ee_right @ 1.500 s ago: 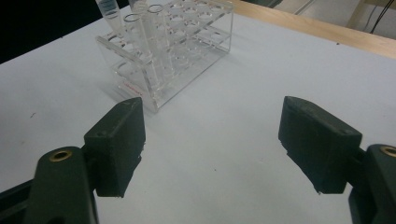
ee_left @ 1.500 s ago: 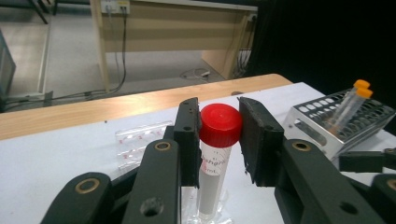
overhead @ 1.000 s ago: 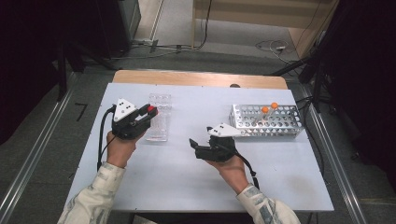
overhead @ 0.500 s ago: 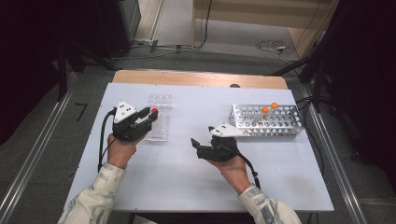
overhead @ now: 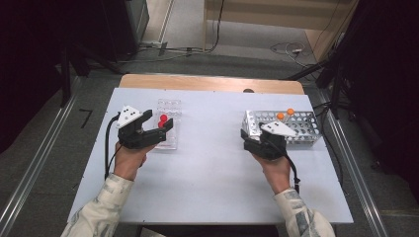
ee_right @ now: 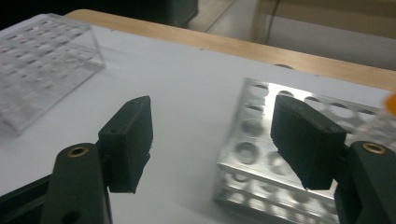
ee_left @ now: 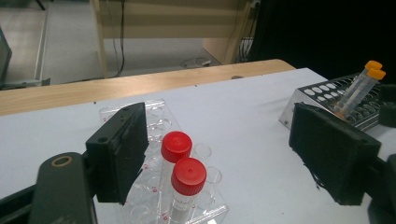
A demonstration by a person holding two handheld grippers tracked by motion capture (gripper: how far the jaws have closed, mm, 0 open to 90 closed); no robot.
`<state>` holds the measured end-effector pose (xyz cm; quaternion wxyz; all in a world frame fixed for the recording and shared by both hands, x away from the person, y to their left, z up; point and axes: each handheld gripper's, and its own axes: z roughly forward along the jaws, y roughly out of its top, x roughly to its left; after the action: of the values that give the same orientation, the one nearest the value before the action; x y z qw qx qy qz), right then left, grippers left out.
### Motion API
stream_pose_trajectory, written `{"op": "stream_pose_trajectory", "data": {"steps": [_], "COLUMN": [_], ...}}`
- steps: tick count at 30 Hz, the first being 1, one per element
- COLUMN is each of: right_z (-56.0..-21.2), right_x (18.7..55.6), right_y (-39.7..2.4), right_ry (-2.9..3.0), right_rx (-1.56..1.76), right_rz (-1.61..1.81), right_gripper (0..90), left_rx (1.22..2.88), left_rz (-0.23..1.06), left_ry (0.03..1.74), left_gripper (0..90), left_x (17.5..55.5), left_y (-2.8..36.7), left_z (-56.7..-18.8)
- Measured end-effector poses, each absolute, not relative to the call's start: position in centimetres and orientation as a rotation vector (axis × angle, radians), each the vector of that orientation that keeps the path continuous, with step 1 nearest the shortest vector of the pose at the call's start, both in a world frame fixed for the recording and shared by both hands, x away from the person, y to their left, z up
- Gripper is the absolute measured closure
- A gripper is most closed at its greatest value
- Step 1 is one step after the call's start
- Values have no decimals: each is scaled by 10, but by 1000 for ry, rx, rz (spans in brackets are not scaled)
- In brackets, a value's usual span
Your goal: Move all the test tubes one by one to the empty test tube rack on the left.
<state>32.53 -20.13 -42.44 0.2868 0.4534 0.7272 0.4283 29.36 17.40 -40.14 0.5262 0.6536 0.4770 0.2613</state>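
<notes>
Two red-capped tubes (ee_left: 182,172) stand upright in a clear plastic rack (overhead: 167,140) at the table's left. My left gripper (overhead: 159,123) is open around them; its jaws have just been opening, and in the left gripper view (ee_left: 217,121) neither pad touches a tube. My right gripper (overhead: 257,136) is open at the near-left corner of a metal rack (overhead: 306,133) that holds two orange-capped tubes (overhead: 285,114). Its jaws have just been closing a little, with nothing between them (ee_right: 212,112); the metal rack (ee_right: 261,163) lies just beyond them.
The white table (overhead: 207,173) has open room in the middle and at the front. A wooden strip (overhead: 207,83) runs along its far edge. In the right gripper view the clear rack (ee_right: 42,65) sits far off to the left.
The left jaws have opened and let go of a red-capped tube, which now stands in the clear rack. The right gripper has moved right, up to the metal rack.
</notes>
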Motion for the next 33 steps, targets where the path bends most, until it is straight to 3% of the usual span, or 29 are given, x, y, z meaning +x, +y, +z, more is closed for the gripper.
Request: {"op": "stream_pose_trajectory", "data": {"steps": [11, 15, 19, 33], "right_z": [-429, -435, -440, -452], "right_x": [335, 343, 353, 371], "right_y": [-245, -252, -257, -257], "right_ry": [1830, 1786, 1760, 1760], "right_rx": [1316, 1352, 1390, 1422], "right_rz": [1074, 1052, 1062, 1040], "right_gripper": [375, 487, 553, 656], "left_rx": [1564, 1569, 1577, 1585], "left_rz": [623, 616, 614, 606], "left_ry": [1134, 1127, 1126, 1127], "left_gripper": [191, 191, 192, 193], "left_x": [292, 292, 293, 293], "left_y": [172, 170, 168, 166], "left_z": [-400, -400, -401, -402]}}
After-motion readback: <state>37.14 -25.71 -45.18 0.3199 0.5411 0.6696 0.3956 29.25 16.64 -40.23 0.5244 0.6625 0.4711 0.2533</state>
